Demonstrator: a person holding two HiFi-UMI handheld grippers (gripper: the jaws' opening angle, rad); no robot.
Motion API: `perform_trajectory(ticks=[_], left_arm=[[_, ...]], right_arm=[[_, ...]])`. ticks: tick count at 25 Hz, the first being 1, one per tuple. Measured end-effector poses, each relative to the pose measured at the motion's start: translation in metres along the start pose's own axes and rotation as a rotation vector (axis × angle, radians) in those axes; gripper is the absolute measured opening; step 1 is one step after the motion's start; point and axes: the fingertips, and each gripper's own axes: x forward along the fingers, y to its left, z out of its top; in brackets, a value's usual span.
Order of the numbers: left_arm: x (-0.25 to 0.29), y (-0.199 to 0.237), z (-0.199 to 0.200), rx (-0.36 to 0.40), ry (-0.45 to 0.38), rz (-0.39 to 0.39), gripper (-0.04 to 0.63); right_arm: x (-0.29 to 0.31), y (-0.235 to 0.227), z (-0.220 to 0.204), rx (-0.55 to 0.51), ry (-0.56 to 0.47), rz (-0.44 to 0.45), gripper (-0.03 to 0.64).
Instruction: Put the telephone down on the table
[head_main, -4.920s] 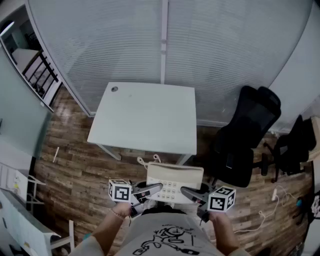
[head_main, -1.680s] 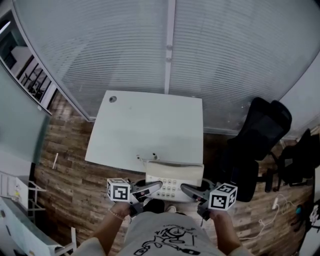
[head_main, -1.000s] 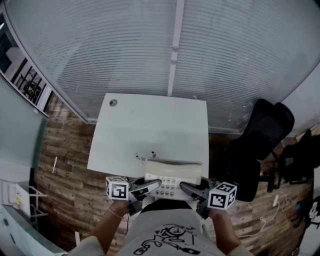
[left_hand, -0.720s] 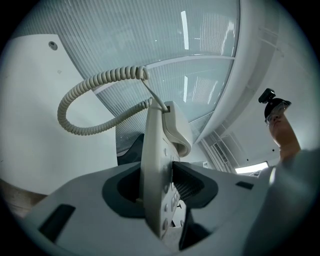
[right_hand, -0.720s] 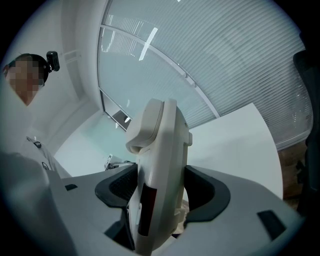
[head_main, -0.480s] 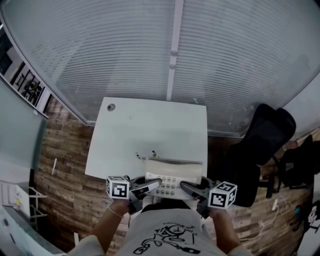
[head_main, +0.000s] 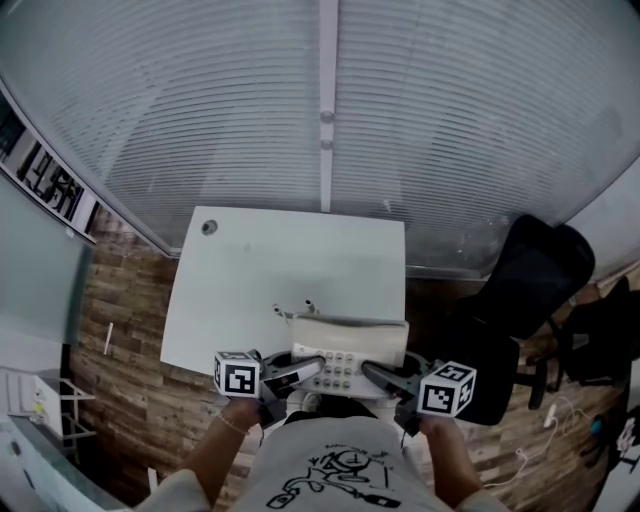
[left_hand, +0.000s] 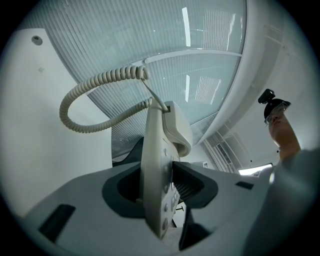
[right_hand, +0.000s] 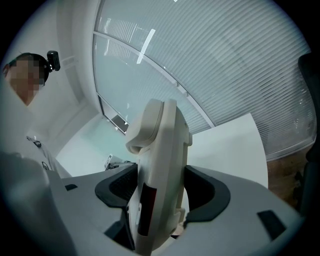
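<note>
Your left gripper (head_main: 303, 367) and right gripper (head_main: 377, 376) each clamp one end of the single cream plastic desk telephone (head_main: 350, 340), jaws spread only to its thickness. It hangs over the near edge of the one white rectangular table (head_main: 290, 260). The carry is in hand; next, lower it flat, then release.

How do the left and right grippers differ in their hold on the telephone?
The left gripper clamps the telephone at its thinner keypad edge, jaws narrower; the right gripper clamps a thicker side, jaws wider. The coiled cord loops out beyond the left gripper; none shows at the right gripper. Both are shut on the telephone, one at each end, by the table.
</note>
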Motion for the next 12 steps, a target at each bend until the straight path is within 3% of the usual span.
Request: perform_trajectory(ticks=[12], left_arm=[[0.043, 0.003, 0.012, -0.009, -0.011, 0.019, 0.163]], right_arm=[[-0.018, -0.033, 0.025, -0.002, 0.020, 0.013, 0.305]])
